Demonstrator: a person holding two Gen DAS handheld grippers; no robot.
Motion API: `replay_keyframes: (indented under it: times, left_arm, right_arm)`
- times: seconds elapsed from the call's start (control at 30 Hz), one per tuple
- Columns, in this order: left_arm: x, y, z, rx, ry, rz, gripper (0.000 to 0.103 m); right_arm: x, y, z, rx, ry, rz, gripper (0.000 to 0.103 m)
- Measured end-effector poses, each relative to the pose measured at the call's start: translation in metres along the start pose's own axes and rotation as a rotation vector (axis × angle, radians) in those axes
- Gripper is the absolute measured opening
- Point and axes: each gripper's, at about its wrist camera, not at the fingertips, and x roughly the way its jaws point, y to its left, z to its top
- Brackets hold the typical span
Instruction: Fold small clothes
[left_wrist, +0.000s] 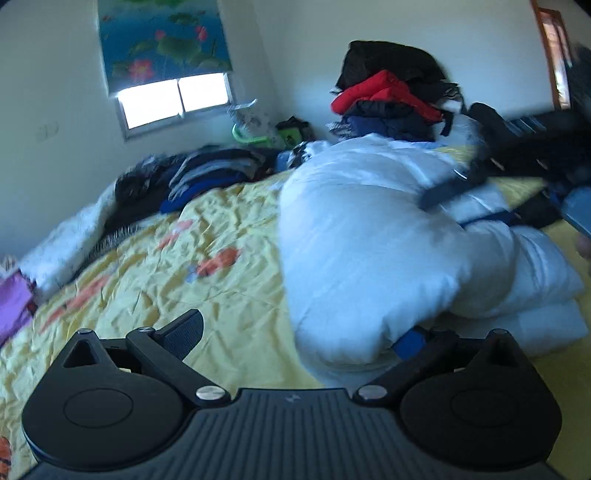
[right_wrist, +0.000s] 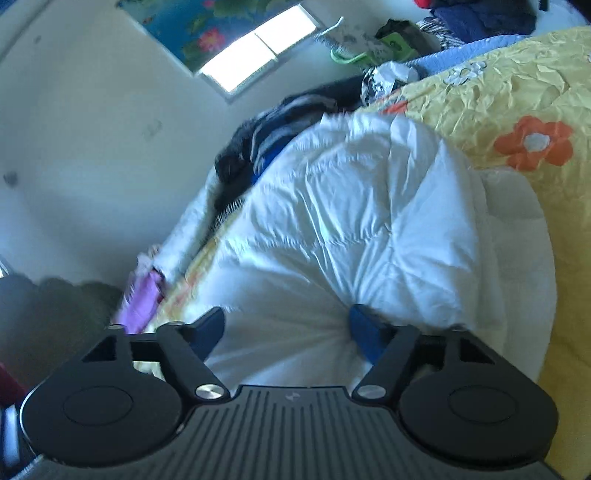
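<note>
While right tongs (right_wrist: 288, 332) pinch the white jacket (right_wrist: 351, 221), yellow bedspread (left_wrist: 166, 258) lies bare leftward.

lotus blind (left_wrist: 162, 40) over window (left_wrist: 173, 99); yellow floral bedsheet (left_wrist: 221, 266); green hanger (left_wrist: 247, 136).

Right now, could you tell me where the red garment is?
In the left wrist view, the red garment sits upper right, in the clothes pile behind the white puffy jacket.
</note>
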Motion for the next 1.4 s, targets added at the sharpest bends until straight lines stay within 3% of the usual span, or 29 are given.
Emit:
replay_keyframes:
  times: [0.03,0.07,0.1,0.13,0.17,0.23,0.27,0.37,0.47,0.57,0.63,0.7,0.83,0.9,0.93,1.03,1.1,1.2,1.27,1.33,1.4]
  left_arm:
    - [0.005,0.007,0.000,-0.024,0.022,0.006,0.103]
    - [0.009,0.011,0.000,-0.035,0.034,-0.001,0.092]
    - [0.011,0.013,-0.001,-0.037,0.043,-0.028,0.070]
    - [0.013,0.012,-0.003,-0.029,0.056,-0.055,0.064]
    - [0.019,0.013,-0.004,-0.032,0.068,-0.060,0.062]
    - [0.024,0.015,-0.010,-0.066,0.093,-0.082,0.059]
    - [0.028,0.017,-0.012,-0.079,0.106,-0.089,0.059]
    - [0.036,0.022,-0.016,-0.116,0.126,-0.113,0.059]
    - [0.038,0.022,-0.016,-0.118,0.128,-0.120,0.054]
    - [0.040,0.023,-0.015,-0.125,0.147,-0.132,0.055]
    - [0.035,0.025,-0.010,-0.119,0.160,-0.153,0.055]
    - [0.019,0.028,-0.005,-0.098,0.149,-0.167,0.055]
    - [-0.029,0.048,0.005,-0.080,0.035,-0.235,0.061]
    - [-0.049,0.060,0.009,-0.103,-0.050,-0.256,0.077]
    - [-0.055,0.063,0.013,-0.115,-0.079,-0.251,0.079]
    - [-0.055,0.066,0.027,-0.165,-0.116,-0.243,0.082]
    - [-0.045,0.060,0.036,-0.180,-0.117,-0.244,0.082]
    - [-0.028,0.045,0.053,-0.146,-0.104,-0.246,0.082]
    - [-0.016,0.034,0.066,-0.117,-0.088,-0.261,0.082]
    - [-0.005,0.023,0.074,-0.098,-0.100,-0.284,0.082]
    - [0.011,0.011,0.081,-0.081,-0.080,-0.293,0.082]
  right_arm:
    - [0.002,-0.001,-0.002,0.000,0.003,0.004,0.065]
    - [0.002,-0.002,-0.005,0.001,0.006,0.011,0.062]
    - [0.003,-0.005,-0.007,0.003,0.012,0.013,0.055]
    - [0.002,-0.007,-0.010,0.001,0.017,0.009,0.044]
    - [0.003,-0.010,-0.012,0.001,0.021,0.003,0.039]
    - [0.005,-0.018,-0.016,0.012,0.033,-0.018,0.009]
    - [0.005,-0.024,-0.017,0.031,0.038,-0.027,0.001]
    - [0.001,-0.038,-0.027,0.089,0.045,0.021,0.001]
    - [-0.004,-0.021,-0.028,0.039,0.044,-0.028,0.002]
    - [-0.009,0.002,-0.029,-0.054,0.045,-0.056,0.024]
    - [-0.015,0.017,-0.028,-0.076,0.024,-0.053,0.054]
    - [-0.022,0.035,-0.027,-0.113,-0.007,-0.062,0.068]
    - [-0.040,0.065,-0.031,-0.201,-0.026,-0.013,0.072]
    - [-0.040,0.060,-0.030,-0.161,-0.003,0.014,0.076]
    - [-0.038,0.054,-0.033,-0.133,0.016,0.024,0.079]
    - [-0.021,0.028,-0.047,-0.036,0.096,-0.012,0.073]
    - [-0.026,0.022,-0.048,0.015,0.085,0.009,0.075]
    - [-0.048,0.027,-0.025,0.075,-0.012,0.071,0.076]
    - [-0.060,0.037,0.005,0.060,-0.108,0.092,0.086]
    - [-0.054,0.050,0.042,0.028,-0.167,0.078,0.102]
    - [-0.030,0.060,0.078,-0.014,-0.179,0.075,0.101]
